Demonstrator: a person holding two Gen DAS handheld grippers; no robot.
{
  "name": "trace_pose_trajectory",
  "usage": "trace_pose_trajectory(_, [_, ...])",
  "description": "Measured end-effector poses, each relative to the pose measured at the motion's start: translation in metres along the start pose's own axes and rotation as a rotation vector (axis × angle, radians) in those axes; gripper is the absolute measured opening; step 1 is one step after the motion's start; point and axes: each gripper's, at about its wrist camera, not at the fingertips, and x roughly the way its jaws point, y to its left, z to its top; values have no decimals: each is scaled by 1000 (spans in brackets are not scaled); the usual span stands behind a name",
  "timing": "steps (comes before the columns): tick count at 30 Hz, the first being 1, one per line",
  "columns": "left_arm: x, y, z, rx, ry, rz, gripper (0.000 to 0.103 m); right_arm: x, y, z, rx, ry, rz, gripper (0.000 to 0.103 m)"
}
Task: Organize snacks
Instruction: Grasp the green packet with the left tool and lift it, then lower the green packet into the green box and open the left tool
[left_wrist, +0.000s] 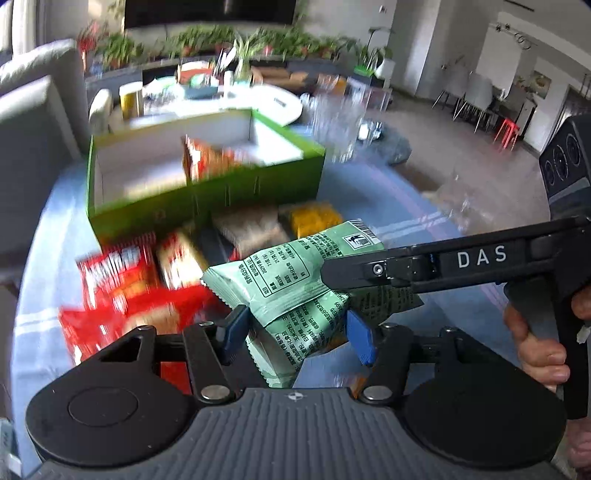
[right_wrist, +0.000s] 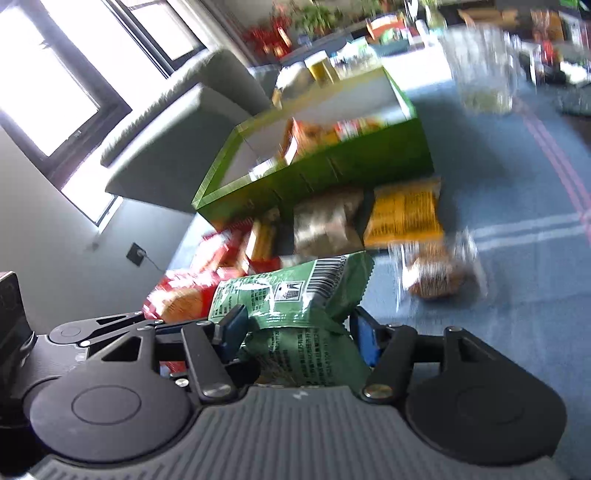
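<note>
Both grippers are pinching green packets w/ blue pads, left gripper (left_wrist: 295, 332) one packet (left_wrist: 295, 325) at lower centre, right gripper (right_wrist: 295, 334) another (right_wrist: 295, 314) likewise; probably light, crinkly, slippery, so gripping mid-body.

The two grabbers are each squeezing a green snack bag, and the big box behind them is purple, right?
Almost. Both the left gripper and the right gripper are shut on green packets, but the box is green, not purple. The left wrist view shows its green walls clearly, and the right wrist view agrees.
</note>
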Motion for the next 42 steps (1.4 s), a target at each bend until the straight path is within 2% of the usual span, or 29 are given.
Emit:
trace_pose_trajectory(6, [-12, -8, 30, 77, -89, 54, 55, -18, 10, 21, -28, -98, 16, 64])
trace_pose_trajectory(10, [-5, -5, 56, 95, -133, 95, 55, -16, 9, 46, 17, -139, 16, 64])
trace_pose_trajectory(18, [30, 20, 103, 61, -135, 108, 55, 6, 8, 93, 40, -179, -32, 66])
trace_pose_trajectory(26, [70, 48, 136, 45, -149, 125, 55, 42, -4, 135, 67, -187, -69, 66])
trace_pose_trajectory(30, [92, 56, 152, 84, -162, 83, 55, 61, -13, 149, 54, -178, -50, 66])
trace_pose_trajectory(32, [103, 51, 155, 127, -170, 96, 55, 72, -17, 155, 59, -171, -29, 66])
trace_pose_trajectory(35, [120, 49, 158, 196, -155, 161, 55, 87, -17, 163, 20, -176, -76, 66])
trace_pose_trajectory(36, [122, 51, 157, 201, -156, 162, 56, 91, -18, 164, 6, -176, -93, 66])
trace_pose_trajectory(40, [127, 74, 149, 130, -127, 177, 56, 97, -33, 163, -3, -183, -136, 66])
trace_pose_trajectory(42, [125, 83, 145, 82, -123, 185, 57, 100, -39, 162, -12, -193, -189, 66])
